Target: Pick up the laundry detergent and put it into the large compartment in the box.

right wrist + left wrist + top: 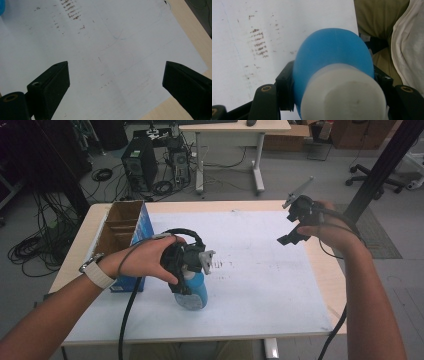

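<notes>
Blue bottle (332, 65), white cap nearest, sits clamped in left tongs (192, 275); right tongs (115, 82) gape over white sheet (100, 37).

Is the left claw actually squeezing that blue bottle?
Touching. In the left gripper view, both black jaws of the left gripper press against the blue bottle sides.

one blue bottle (196, 290) with a white cap, one open cardboard box (121, 227), one white sheet (260, 270) on one table (330, 280), two grippers.
</notes>
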`<action>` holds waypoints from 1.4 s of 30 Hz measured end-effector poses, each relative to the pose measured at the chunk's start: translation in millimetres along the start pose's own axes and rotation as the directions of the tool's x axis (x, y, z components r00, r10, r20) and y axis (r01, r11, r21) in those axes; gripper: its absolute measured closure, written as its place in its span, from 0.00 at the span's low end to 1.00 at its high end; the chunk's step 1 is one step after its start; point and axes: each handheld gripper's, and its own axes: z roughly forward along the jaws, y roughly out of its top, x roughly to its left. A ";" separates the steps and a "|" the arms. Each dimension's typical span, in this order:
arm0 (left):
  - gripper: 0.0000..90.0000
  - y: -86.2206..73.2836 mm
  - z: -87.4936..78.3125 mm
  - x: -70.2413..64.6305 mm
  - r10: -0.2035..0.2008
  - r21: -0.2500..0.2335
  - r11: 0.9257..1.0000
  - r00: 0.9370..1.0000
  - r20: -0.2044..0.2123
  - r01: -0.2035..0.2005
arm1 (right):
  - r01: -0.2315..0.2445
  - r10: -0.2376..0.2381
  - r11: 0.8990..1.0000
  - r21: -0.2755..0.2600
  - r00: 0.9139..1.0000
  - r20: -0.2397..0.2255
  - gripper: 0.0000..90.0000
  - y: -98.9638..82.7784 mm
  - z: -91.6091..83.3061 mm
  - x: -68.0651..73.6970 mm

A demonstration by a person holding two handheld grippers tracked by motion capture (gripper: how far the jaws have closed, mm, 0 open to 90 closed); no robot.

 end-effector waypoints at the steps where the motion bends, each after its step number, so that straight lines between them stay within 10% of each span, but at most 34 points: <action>1: 0.42 -0.2 -1.7 0.1 -0.007 -0.006 1.000 1.000 -0.002 0.007 | 0.001 -0.001 1.000 -0.002 1.000 0.000 0.08 -0.2 -0.1 0.2; 23: 0.42 0.4 -32.5 3.0 -0.264 0.002 0.965 0.964 -0.015 0.264 | 0.007 -0.007 1.000 -0.009 1.000 -0.002 0.08 -2.3 -3.3 1.7; 42: 0.42 -1.8 -68.1 6.3 -0.486 -0.033 0.874 0.873 -0.049 0.485 | 0.014 -0.014 1.000 -0.019 1.000 -0.008 0.08 -1.4 -3.3 3.2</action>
